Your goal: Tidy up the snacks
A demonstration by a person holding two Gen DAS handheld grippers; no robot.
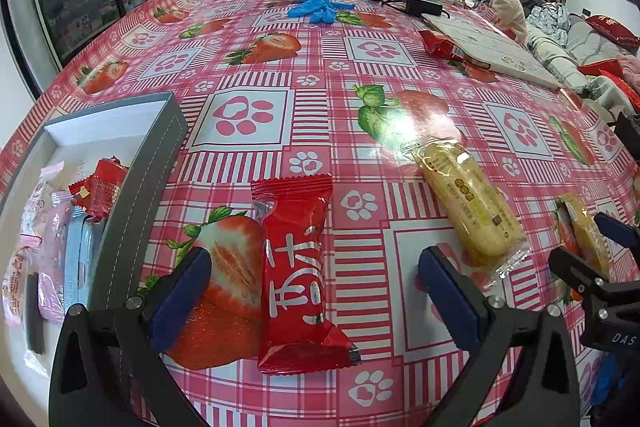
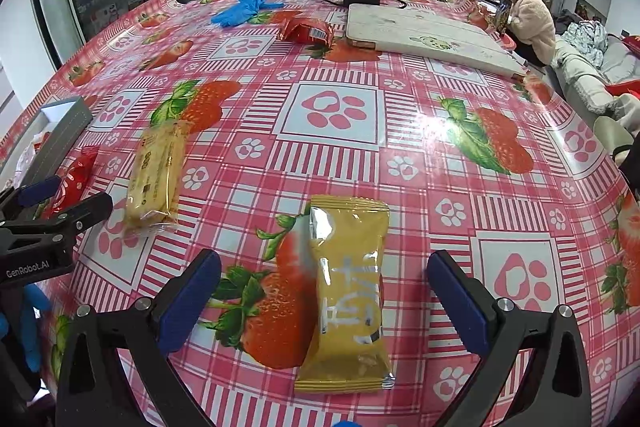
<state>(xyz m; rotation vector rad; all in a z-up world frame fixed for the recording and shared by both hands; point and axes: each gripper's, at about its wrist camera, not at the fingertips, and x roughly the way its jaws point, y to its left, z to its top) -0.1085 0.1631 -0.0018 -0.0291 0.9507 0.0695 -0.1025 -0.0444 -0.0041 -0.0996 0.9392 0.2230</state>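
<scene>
A red foil snack packet with white lettering [image 1: 298,275] is seen lying flat on the worktop [image 1: 320,75], lengthwise between the blue-padded fingers of the left gripper [image 1: 314,297], which is spread wide with neither pad touching the wrapper. To its left, a grey open-topped box with a white lining [image 1: 136,195] is found, with pink, blue and red packets inside. A clear-wrapped yellow cake bar [image 1: 472,207] is placed to the right of the red packet, apart from it. In the right wrist view, a yellow foil snack packet [image 2: 348,291] is shown lying flat between the fingers of the right gripper [image 2: 324,301], likewise opened wide and holding nothing. The worktop is covered with a pink strawberry-and-pawprint cloth.
</scene>
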